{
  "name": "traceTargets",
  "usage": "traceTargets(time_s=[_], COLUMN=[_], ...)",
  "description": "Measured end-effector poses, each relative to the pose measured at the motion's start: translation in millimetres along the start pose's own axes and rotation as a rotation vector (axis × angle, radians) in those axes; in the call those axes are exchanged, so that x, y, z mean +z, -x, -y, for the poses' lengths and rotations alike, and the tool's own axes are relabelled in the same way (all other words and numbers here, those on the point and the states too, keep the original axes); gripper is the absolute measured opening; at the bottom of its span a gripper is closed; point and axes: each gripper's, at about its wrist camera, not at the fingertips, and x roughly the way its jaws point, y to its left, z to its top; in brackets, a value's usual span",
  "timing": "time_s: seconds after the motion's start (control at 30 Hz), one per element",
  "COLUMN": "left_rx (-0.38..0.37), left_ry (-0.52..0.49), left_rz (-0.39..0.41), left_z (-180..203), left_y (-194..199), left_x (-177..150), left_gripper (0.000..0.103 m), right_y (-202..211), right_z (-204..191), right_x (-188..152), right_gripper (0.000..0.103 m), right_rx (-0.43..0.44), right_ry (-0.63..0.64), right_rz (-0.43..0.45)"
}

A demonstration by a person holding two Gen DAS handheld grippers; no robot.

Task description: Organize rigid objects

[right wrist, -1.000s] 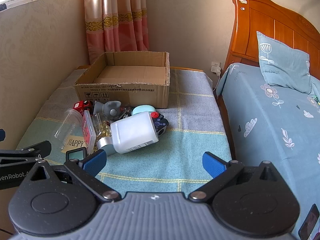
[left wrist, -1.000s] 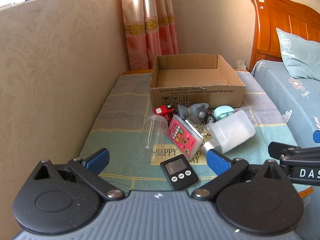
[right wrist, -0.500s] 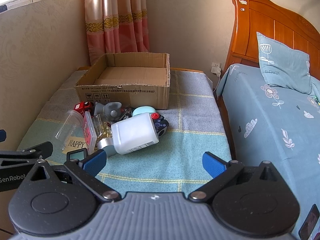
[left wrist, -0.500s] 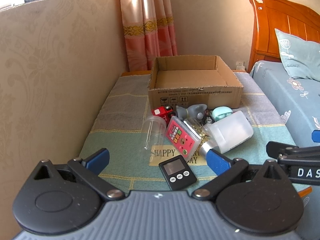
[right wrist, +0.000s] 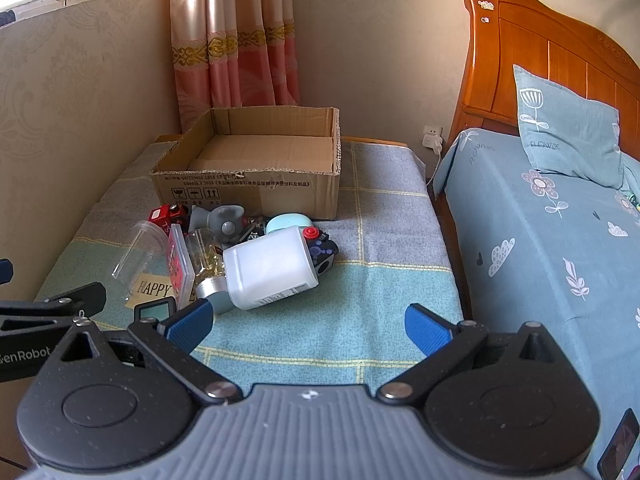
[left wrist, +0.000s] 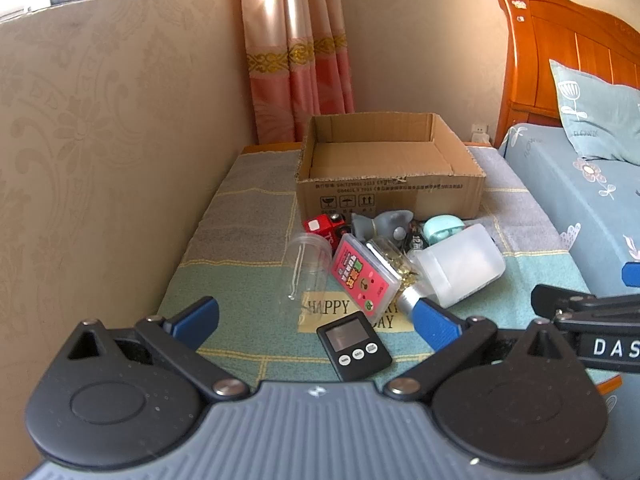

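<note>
An empty cardboard box [left wrist: 390,196] [right wrist: 248,190] stands at the back of the cloth-covered table. In front of it lies a heap: a white plastic bottle [left wrist: 460,270] [right wrist: 270,268], a clear cup [left wrist: 308,268] [right wrist: 134,256], a red card case [left wrist: 360,278], a red toy truck [left wrist: 324,226], a grey toy [left wrist: 384,226] and a mint case [left wrist: 442,230]. A black timer [left wrist: 354,348] lies nearest. My left gripper [left wrist: 316,320] is open above the timer, holding nothing. My right gripper [right wrist: 306,326] is open, short of the bottle.
A wall runs along the table's left side, with a pink curtain [left wrist: 296,52] behind the box. To the right stands a bed [right wrist: 560,240] with a blue sheet, a pillow [right wrist: 568,132] and a wooden headboard. Bare cloth [right wrist: 380,280] lies right of the heap.
Both grippers have drifted slightly back and up, so the heap and box sit a little farther off. Nothing on the table has moved and both stay open.
</note>
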Motion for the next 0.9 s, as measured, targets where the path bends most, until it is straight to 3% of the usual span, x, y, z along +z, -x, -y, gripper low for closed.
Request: traceTargets(time_s=[0.9], left_rx=[-0.001], left_ry=[0.002], left_rz=[0.008], left_z=[-0.3], left_y=[0.8], left_x=[1.6], left_gripper=[0.102], right_y=[4.3], right_z=[0.0], right_x=[0.0], right_gripper=[0.103], right_rx=[0.006], right_ry=[-0.001], right_rz=[0.018])
